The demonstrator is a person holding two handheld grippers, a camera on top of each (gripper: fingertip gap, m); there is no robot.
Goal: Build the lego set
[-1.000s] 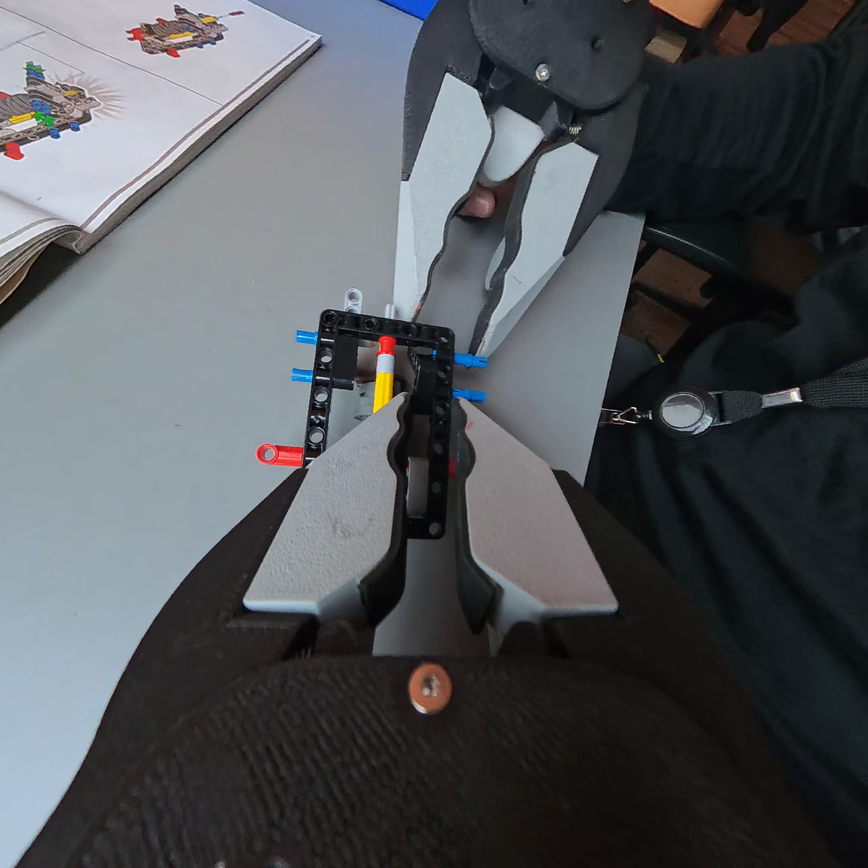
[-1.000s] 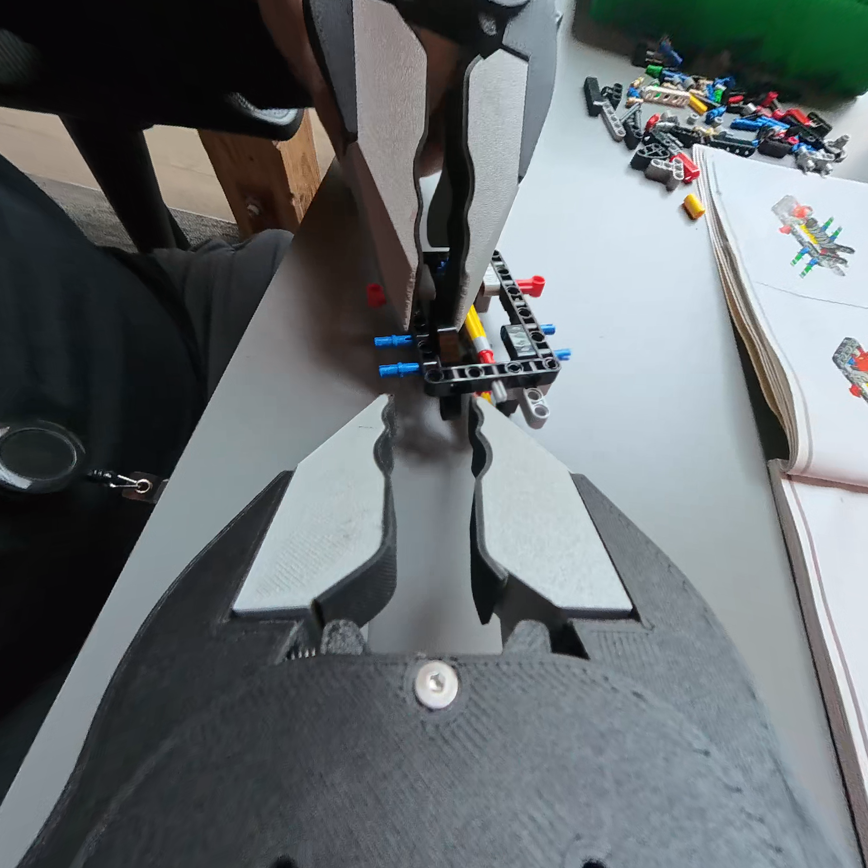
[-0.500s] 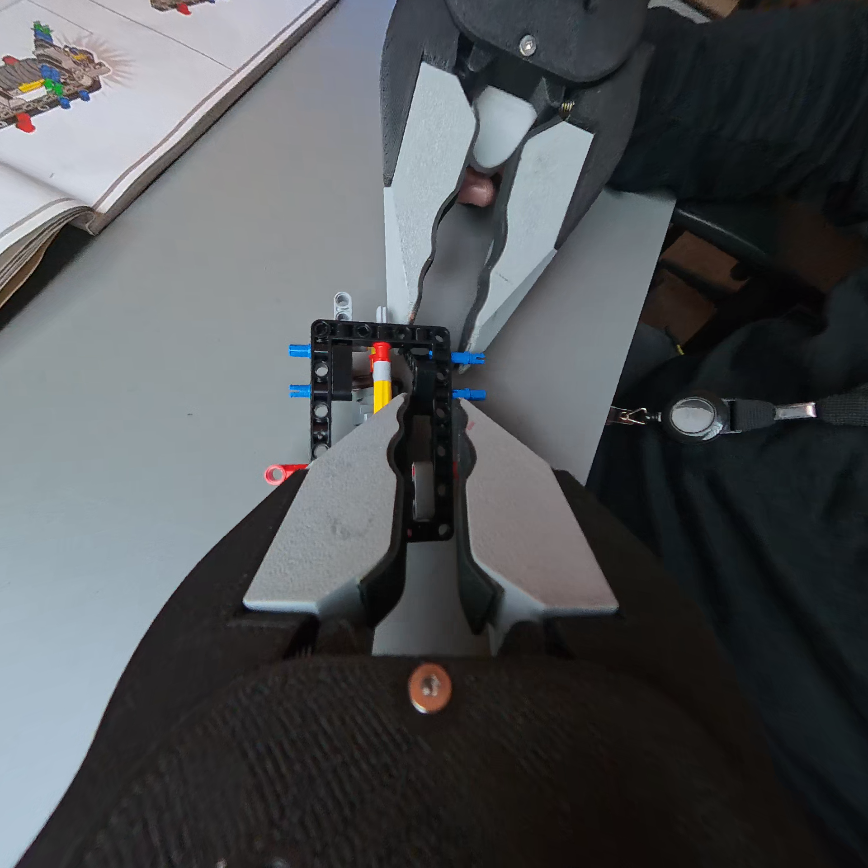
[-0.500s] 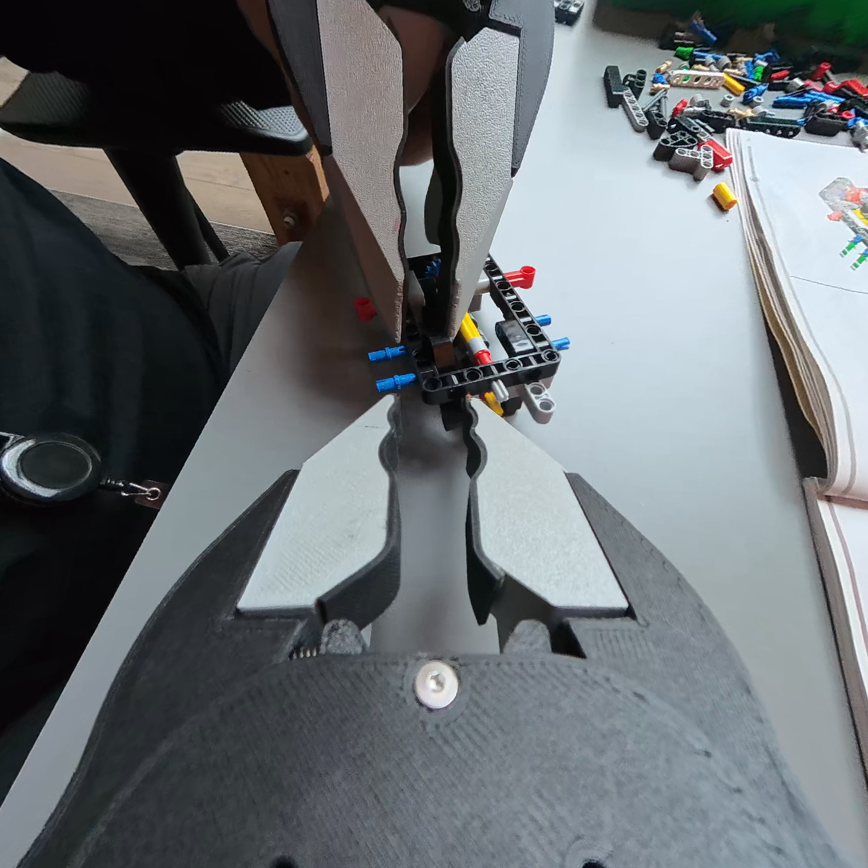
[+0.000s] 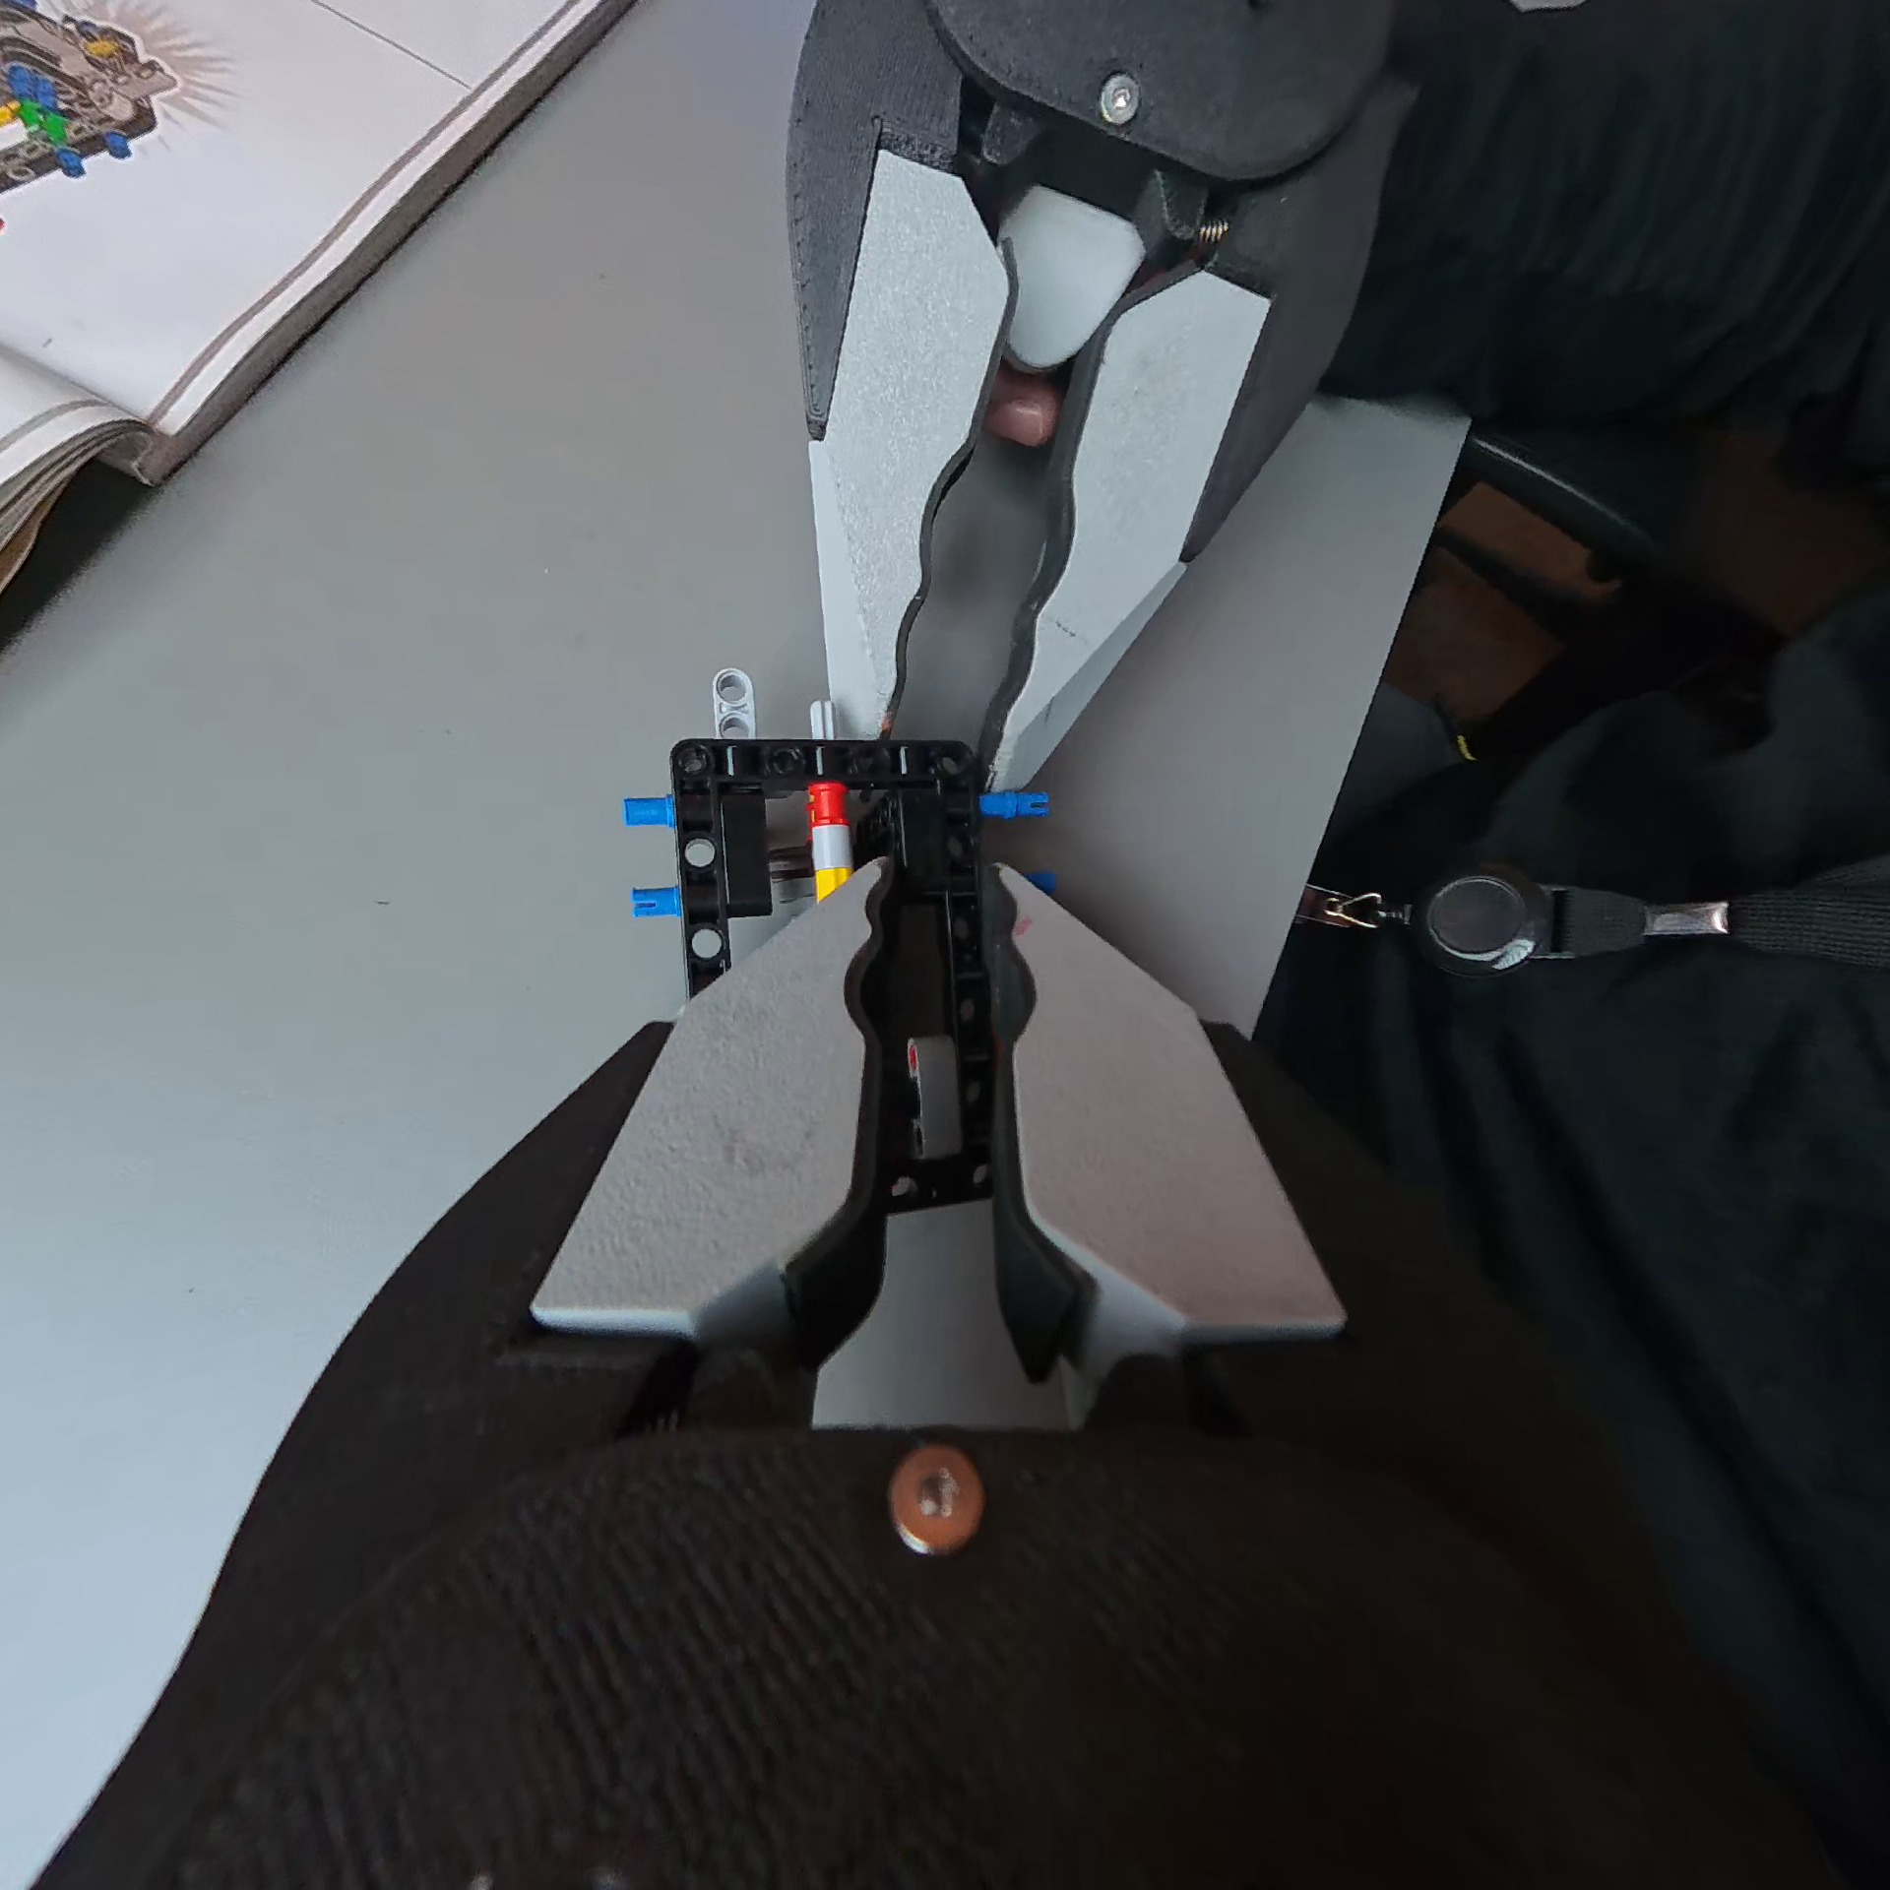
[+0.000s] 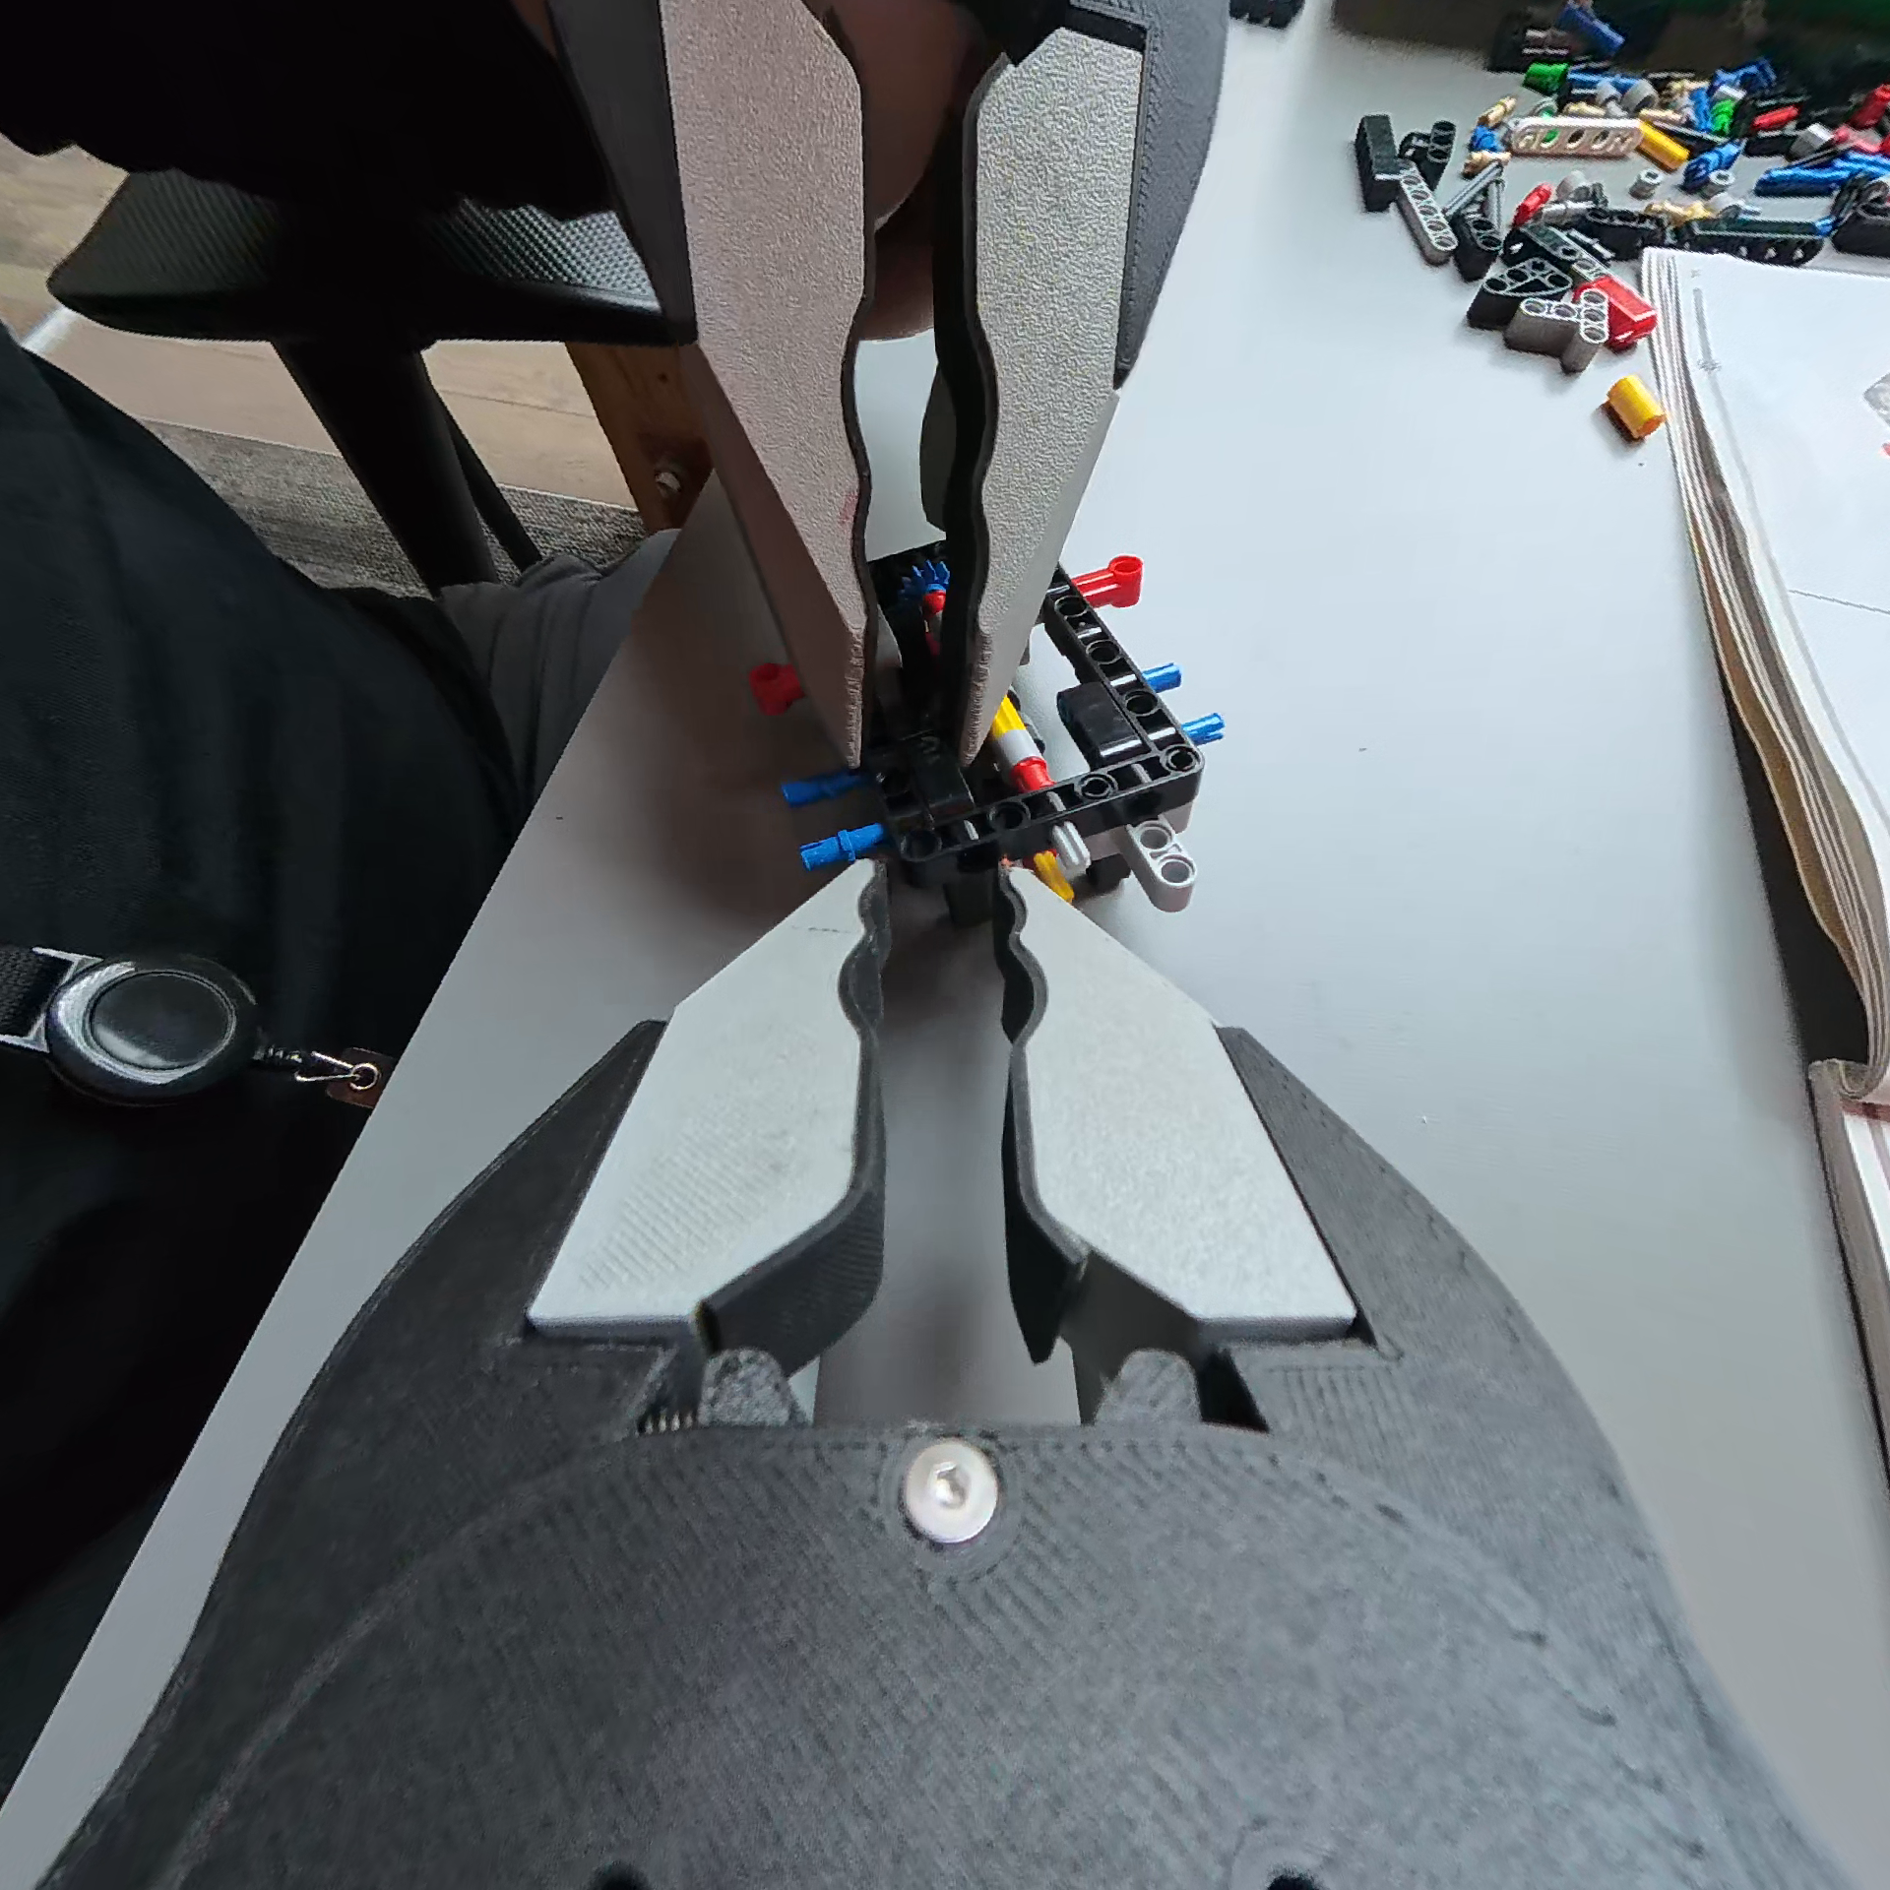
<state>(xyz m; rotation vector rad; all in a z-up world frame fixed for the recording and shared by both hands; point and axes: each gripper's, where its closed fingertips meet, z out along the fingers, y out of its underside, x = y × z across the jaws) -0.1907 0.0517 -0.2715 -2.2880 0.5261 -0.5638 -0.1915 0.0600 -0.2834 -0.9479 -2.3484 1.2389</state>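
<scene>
Spreading across both views, the grey tabletop (image 6: 1381, 920) carries everything. An open instruction booklet (image 5: 256, 235) lies at its far side in the left wrist view and along the right edge in the right wrist view. A person in dark clothing sits at the tabletop's edge, with a black badge reel (image 5: 1478, 920) clipped on a strap.

The left tongs (image 5: 936, 890) reach over the black lego frame (image 5: 823, 762), and their two fingers are pinching one long side of it, that side running back between them. The right tongs (image 6: 941, 885) point at the frame's end from the opposite direction; their fingers stand a little apart with the tips just at the frame's short end bar, and whether they grip anything there I cannot tell.

The frame lies flat near the tabletop's edge, close to the person. A pile of loose lego pieces (image 6: 1636, 174) sits well apart at the far end, beside the booklet. Within the frame a yellow, white and red rod (image 5: 828, 839) runs lengthwise. Blue pins (image 6: 839, 818) stick out from both long sides, a red connector (image 6: 1115, 578) projects from one corner, and a small grey link (image 6: 1166, 864) pokes out at the end.
</scene>
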